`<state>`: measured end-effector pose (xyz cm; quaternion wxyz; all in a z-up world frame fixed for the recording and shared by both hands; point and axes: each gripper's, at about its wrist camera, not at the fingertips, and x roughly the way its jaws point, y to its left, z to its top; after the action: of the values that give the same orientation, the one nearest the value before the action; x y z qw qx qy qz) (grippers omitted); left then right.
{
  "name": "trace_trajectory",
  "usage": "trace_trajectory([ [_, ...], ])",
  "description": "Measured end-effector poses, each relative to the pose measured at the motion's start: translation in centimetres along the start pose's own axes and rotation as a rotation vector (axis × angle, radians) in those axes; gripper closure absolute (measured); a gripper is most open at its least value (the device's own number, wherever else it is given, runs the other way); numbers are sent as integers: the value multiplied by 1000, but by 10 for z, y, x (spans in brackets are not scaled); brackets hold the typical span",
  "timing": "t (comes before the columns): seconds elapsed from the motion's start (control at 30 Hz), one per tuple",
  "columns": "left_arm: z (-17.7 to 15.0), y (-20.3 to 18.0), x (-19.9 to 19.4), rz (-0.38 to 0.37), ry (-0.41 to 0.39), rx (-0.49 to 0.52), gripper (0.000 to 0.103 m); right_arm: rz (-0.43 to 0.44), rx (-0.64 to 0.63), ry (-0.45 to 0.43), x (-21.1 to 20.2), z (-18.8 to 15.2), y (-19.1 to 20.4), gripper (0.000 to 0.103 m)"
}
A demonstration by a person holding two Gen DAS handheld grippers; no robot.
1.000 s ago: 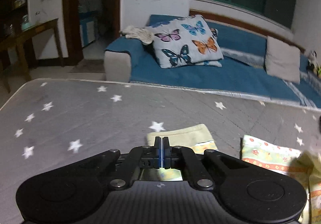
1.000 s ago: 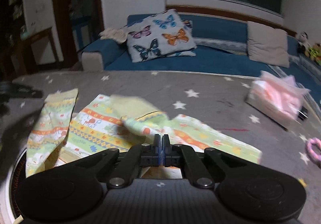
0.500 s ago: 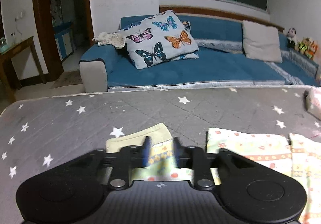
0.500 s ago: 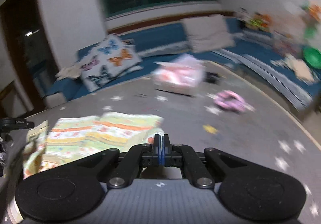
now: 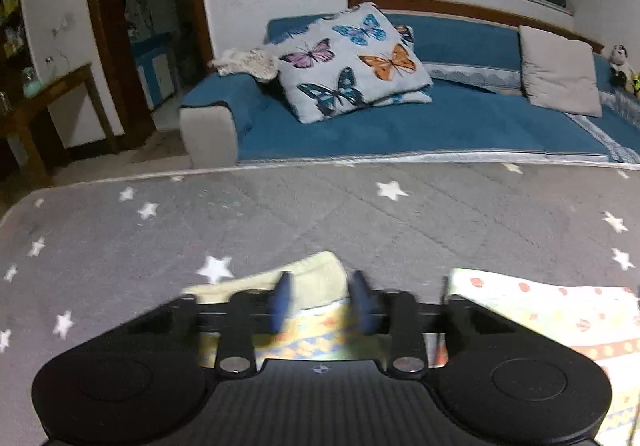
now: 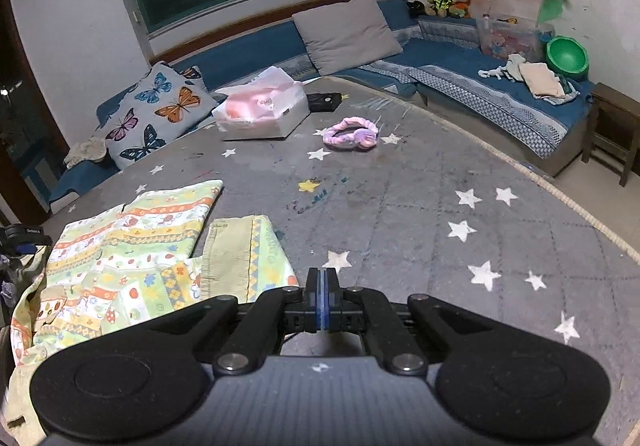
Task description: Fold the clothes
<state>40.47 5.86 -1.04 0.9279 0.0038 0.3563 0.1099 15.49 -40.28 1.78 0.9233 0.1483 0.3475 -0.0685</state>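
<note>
My left tongs (image 5: 323,304) and right tongs (image 6: 322,300) are matt black plastic with shiny metal pivot bolts. Ahead of them the printed garment (image 6: 132,242) is soft cotton-like cloth on a rough grey quilted mat (image 6: 420,214).

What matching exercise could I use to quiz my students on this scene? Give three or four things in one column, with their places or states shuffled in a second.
Things:
1. left tongs
2. right tongs
3. pink headband
4. butterfly pillow

States or places:
a. on the blue sofa
b. shut, holding nothing
c. open over the patterned garment
d. on the star mat, near the white box

Pairs: 1-c, 2-b, 3-d, 4-a
</note>
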Motion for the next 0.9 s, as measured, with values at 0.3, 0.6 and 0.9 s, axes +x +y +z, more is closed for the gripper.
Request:
trace_trajectory([
  [0.3, -8, 65, -33, 48, -34, -88, 95, 34, -38, -6, -7, 5, 7, 97],
  [0.6, -39, 147, -124, 102, -138, -171, 95, 77, -179, -15, -42, 4, 29, 79],
  [0.9, -106, 197, -194, 146, -171, -259, 95, 87, -413, 48, -36, -16, 52, 59],
])
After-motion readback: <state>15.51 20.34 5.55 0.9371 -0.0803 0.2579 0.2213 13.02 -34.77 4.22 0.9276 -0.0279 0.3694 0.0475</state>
